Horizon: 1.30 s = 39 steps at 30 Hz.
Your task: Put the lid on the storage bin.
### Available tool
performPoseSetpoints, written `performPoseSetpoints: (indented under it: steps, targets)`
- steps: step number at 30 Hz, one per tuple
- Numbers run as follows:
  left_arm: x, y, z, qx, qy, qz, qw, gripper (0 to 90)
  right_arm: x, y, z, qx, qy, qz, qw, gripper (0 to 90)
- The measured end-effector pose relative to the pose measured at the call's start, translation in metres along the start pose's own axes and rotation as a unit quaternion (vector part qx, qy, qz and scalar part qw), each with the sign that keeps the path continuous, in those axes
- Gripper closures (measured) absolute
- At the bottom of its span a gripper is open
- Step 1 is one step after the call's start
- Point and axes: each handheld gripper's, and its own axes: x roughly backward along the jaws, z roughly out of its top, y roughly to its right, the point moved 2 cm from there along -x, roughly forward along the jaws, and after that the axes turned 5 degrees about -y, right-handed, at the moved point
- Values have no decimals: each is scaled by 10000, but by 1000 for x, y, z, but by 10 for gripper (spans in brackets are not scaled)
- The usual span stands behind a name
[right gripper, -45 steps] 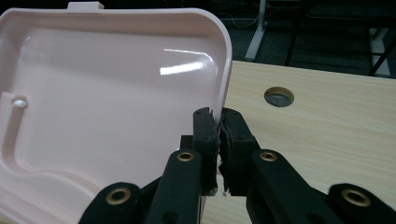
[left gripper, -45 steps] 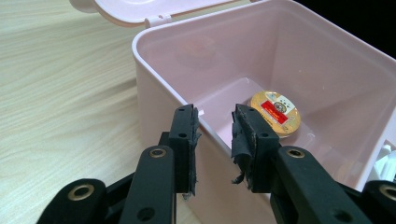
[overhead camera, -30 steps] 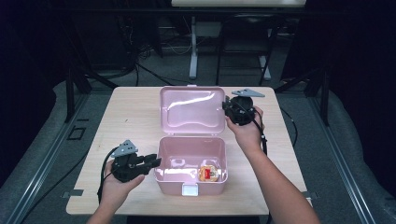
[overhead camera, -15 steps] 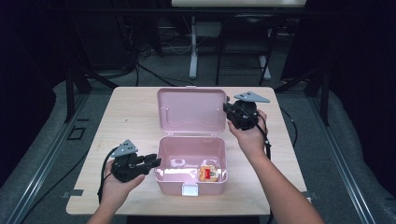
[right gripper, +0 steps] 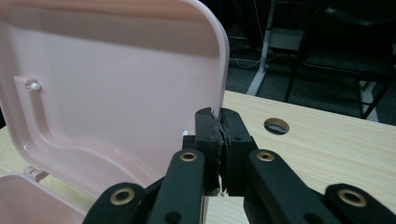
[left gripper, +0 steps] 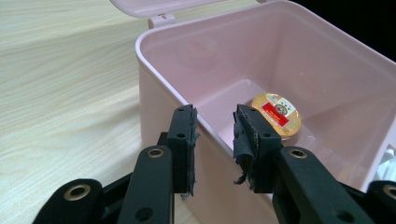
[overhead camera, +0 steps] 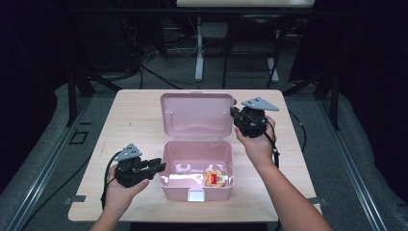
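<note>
On the table's (overhead camera: pixel 120 120) left side, low in the high view, the left gripper (overhead camera: pixel 156 166) sits in the person's left hand (overhead camera: pixel 120 190), jaws pointing toward the pink box (overhead camera: pixel 166 180). Left gripper view: jaws spread, straddling the box's near wall (left gripper: pixel 159 70) at its rim. Pads do not press on the wall; a gap shows on both sides. The jaws have just been opening a little further, the wall between them.

Centre: the box stands open near the table's front edge, white latch (overhead camera: pixel 195 195) on its front face. Inside, on the floor toward the right, lies a small round packet (overhead camera: pixel 214 177) with a gold and red label, also seen past the left jaws (left gripper: pixel 276 114). It lies flat, apart from both grippers.

Behind the box the lid (overhead camera: pixel 197 115) stands tilted up and back on its hinges.

Right: the right gripper (overhead camera: pixel 235 114), held in the right hand (overhead camera: pixel 257 142), meets the lid's right edge. Right gripper view: jaws pressed together, pinching the lid's thin rim (right gripper: pixel 223 70) between the pads. A round hole (right gripper: pixel 276 125) in the tabletop shows just beyond.
</note>
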Motion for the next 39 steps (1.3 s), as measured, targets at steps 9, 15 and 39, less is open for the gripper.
performPoseSetpoints:
  steps: [9,15,39]
  targets:
    - [11,-11,12,155,303,103,9994,673,-1,1,0,-6,-8,7,10000,871]
    - [5,-16,23,45,317,293,9991,686,-2,1,0,-45,23,21,10000,871]
    - [12,-41,110,168,696,824,9940,668,-1,-2,0,17,69,50,10000,872]
